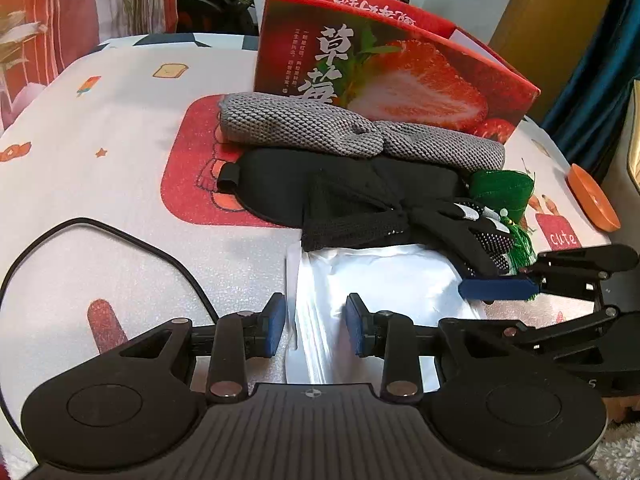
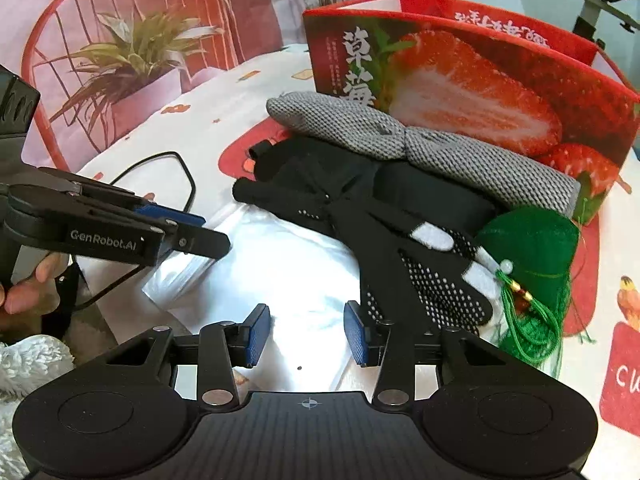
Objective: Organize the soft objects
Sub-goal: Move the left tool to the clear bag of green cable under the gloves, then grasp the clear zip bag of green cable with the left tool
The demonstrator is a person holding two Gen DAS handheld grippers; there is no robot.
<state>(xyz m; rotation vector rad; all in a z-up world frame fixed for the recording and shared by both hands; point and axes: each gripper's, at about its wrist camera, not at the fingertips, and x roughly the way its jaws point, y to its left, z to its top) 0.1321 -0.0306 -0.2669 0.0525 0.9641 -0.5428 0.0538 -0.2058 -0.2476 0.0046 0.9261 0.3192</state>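
Both my claws, left [image 1: 316,326] and right [image 2: 306,332], hang part-spread, pinching nothing, over the plastic bags [image 2: 280,264] beside the glove [image 2: 404,256].

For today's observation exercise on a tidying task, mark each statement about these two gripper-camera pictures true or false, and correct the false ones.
1. The grey knitted glove lies in front of the red strawberry-print box. True.
2. The green tasselled pouch sits inside that box. False: it lies on the table beside the black dotted glove.
3. Both the left gripper and the right gripper are over the clear plastic bags. True.
4. The right gripper is clamped on the black glove. False: its jaws are apart with nothing pressed between them.
5. A black cable lies on the table. True.
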